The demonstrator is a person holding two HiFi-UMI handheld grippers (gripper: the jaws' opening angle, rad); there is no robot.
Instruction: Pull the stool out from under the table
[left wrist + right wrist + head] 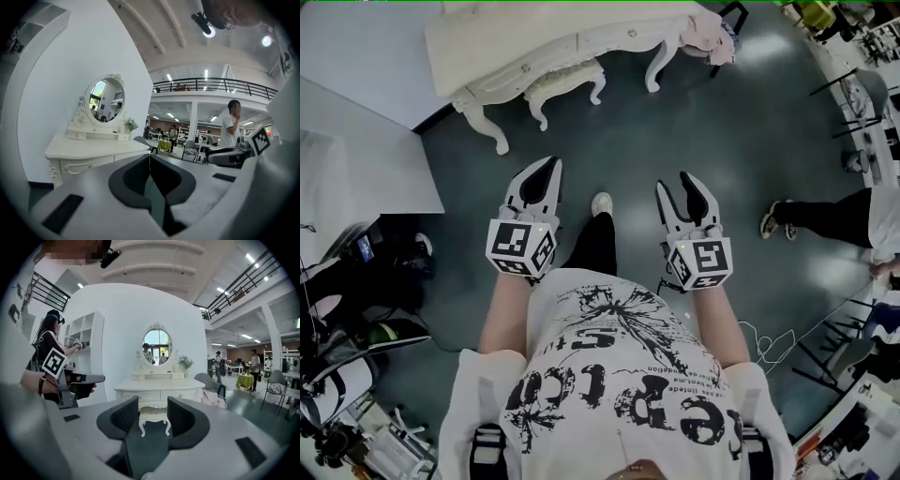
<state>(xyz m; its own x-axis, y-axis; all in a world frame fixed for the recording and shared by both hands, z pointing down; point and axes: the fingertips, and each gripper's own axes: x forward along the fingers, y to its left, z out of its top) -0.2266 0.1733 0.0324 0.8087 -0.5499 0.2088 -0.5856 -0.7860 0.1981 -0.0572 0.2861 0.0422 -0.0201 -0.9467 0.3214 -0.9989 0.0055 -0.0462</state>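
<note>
Stool [565, 82] sits partly under white dressing table [506, 37], by wall, well ahead of you. Your right gripper [674, 185] held in air, jaws apart, gripping nothing. Your left gripper [549, 169] beside it, jaws pressed together, empty. Both well apart from stool.

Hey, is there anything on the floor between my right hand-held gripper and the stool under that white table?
Nothing visible stands in the way. Only bare floor lies between the right hand-held gripper, whose jaws are open and empty, and the stool tucked under the white table.
</note>
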